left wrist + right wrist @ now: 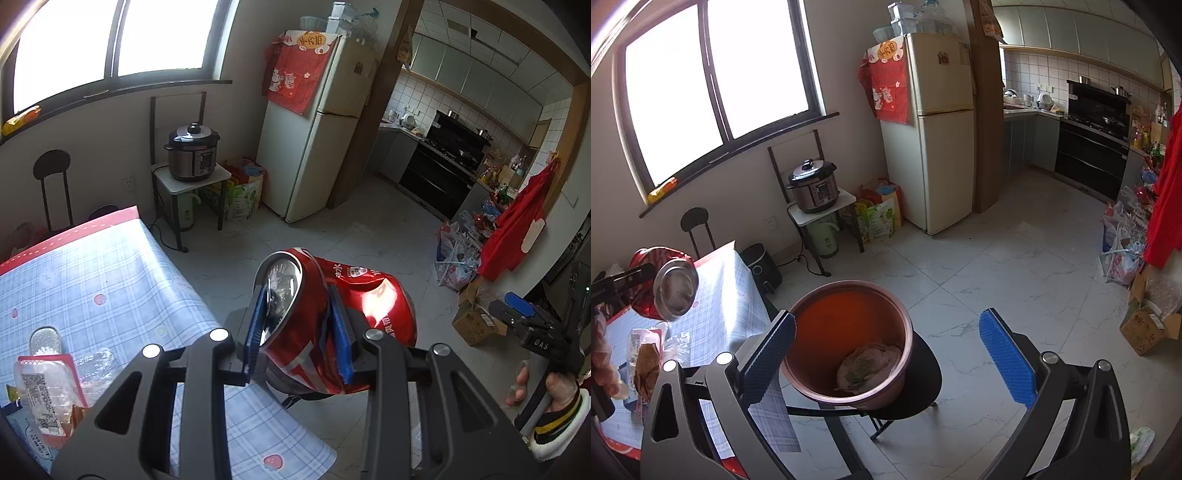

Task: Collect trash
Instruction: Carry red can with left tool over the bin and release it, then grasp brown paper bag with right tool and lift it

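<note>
Two hand-held grippers show: the left hand-held gripper [297, 325] clenches a crushed red aluminium drink can [332, 317] beyond the checked-cloth counter [92, 266], while the right hand-held gripper [886, 354] gapes empty above a round orange plastic bin [846, 332].

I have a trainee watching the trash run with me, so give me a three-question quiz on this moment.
1. True or false: the left gripper is shut on a crushed red soda can.
2. The orange bin stands on: A) the floor, B) a black stool, C) the table.
3. What lies in the bottom of the bin?

Key:
1. True; the blue pads press on the can near its top end.
2. B.
3. A crumpled pale wrapper; the right gripper hangs above it, open and holding nothing.
</note>
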Action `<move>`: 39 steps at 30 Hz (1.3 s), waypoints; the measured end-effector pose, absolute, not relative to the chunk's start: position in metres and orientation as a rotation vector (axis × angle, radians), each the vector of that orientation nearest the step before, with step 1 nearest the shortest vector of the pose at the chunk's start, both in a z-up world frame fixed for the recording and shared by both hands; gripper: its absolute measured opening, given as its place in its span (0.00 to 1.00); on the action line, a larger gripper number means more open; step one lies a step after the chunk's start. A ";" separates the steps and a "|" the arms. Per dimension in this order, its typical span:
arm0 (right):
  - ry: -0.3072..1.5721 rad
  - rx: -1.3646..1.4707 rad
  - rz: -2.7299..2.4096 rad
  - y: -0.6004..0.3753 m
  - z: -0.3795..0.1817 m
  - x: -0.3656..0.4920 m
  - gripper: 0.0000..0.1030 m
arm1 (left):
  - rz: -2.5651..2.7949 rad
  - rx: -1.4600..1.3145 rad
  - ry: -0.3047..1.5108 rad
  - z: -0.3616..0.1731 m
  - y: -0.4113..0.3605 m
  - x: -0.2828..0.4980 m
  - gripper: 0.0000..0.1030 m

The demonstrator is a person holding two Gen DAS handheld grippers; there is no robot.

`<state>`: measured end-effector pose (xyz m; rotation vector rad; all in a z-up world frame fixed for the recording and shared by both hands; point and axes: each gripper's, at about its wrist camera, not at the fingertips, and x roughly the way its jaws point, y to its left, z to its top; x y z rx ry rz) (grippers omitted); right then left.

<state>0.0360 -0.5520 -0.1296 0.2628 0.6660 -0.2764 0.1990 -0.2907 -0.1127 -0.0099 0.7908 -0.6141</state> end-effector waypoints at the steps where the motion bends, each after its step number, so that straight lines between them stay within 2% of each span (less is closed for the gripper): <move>1: 0.670 0.271 -0.287 -0.556 -0.131 0.032 0.95 | -0.628 -0.003 0.793 -0.114 -0.303 0.204 0.34; 13: 0.693 0.322 -0.376 -0.591 -0.147 0.008 0.95 | -0.745 0.070 0.785 -0.121 -0.416 0.240 0.37; 15: 0.696 0.331 -0.381 -0.594 -0.148 0.007 0.95 | -0.761 0.091 0.776 -0.121 -0.428 0.242 0.70; 16: 0.698 0.334 -0.383 -0.595 -0.149 0.007 0.95 | -0.760 0.093 0.759 -0.119 -0.429 0.240 0.90; 21: 0.694 0.340 -0.379 -0.593 -0.149 0.008 0.95 | -0.739 0.132 0.707 -0.106 -0.429 0.232 0.93; 27: 0.673 0.333 -0.334 -0.581 -0.145 0.019 0.95 | -0.669 0.107 0.699 -0.096 -0.384 0.224 0.94; 39: 0.659 0.276 -0.131 -0.513 -0.143 0.070 0.95 | -0.294 -0.011 0.693 -0.086 -0.203 0.186 0.94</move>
